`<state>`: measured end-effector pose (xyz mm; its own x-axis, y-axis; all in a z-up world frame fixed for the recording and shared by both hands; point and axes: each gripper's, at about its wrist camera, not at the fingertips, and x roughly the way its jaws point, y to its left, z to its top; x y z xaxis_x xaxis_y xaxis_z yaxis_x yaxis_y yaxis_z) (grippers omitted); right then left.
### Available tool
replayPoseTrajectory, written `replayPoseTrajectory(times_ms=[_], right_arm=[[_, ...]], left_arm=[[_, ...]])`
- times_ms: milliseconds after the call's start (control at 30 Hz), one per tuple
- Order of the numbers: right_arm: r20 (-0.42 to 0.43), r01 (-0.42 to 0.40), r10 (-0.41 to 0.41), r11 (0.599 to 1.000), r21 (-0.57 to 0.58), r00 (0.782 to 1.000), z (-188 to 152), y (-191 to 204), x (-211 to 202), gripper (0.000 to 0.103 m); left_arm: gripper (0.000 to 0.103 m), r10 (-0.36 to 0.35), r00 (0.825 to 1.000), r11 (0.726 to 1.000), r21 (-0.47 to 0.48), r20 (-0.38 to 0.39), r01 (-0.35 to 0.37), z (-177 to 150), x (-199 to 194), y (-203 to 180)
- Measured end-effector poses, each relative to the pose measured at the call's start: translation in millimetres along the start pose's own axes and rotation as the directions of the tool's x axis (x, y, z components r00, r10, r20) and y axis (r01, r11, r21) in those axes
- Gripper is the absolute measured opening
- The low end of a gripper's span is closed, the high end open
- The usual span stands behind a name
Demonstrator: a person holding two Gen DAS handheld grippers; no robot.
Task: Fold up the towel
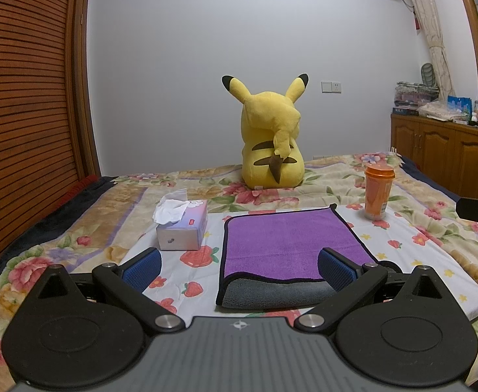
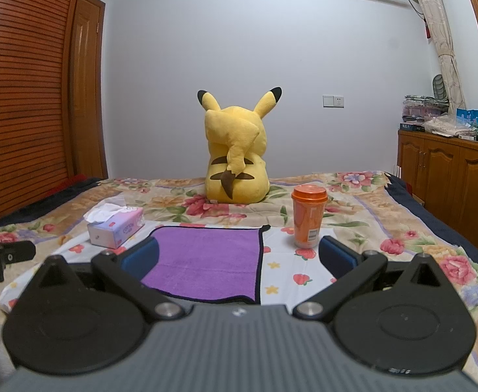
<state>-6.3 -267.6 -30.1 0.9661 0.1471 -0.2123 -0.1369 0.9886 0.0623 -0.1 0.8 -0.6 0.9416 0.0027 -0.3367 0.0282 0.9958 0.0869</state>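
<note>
Purple towel (image 1: 284, 245) lies flat on the strawberry-print sheet (image 1: 412, 261) on the bed, black-edged, its near edge turned up to show the grey underside. My left gripper (image 1: 239, 266) hovers over the near end, jaws spread wide, holding nothing; its right pad overlaps the towel's near right corner in view, contact unclear. My right gripper (image 2: 239, 254) hangs above the towel's right side, likewise spread and empty. Tissue box (image 1: 181, 228) just left of the towel. Orange cup (image 1: 379, 192) stands upright past the far right corner. Yellow plush toy (image 1: 270, 140) sits farther back, facing the wall.
</note>
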Motion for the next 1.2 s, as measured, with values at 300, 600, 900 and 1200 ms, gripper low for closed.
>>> replayPoseTrajectory(times_ms=[300,600,900,1200], right_arm=[[0.000,0.000,0.000,1.000,0.000,1.000,-0.1,0.5,0.0,0.103],[-0.001,0.000,0.000,1.000,-0.001,1.000,0.1,1.4,0.1,0.103],[-0.001,0.000,0.000,1.000,-0.004,1.000,0.4,2.0,-0.3,0.103],[-0.001,0.001,-0.001,1.000,-0.005,1.000,-0.3,3.0,-0.3,0.103]], left_arm=[[0.103,0.000,1.000,1.000,0.001,0.000,0.000,8.5,-1.2,1.8],[0.103,0.001,1.000,1.000,0.001,0.000,-0.001,8.4,-1.1,1.7],[0.103,0.000,1.000,1.000,0.002,0.000,0.000,7.5,-0.8,1.0],[0.103,0.000,1.000,1.000,0.003,-0.003,0.000,7.1,0.7,1.4]])
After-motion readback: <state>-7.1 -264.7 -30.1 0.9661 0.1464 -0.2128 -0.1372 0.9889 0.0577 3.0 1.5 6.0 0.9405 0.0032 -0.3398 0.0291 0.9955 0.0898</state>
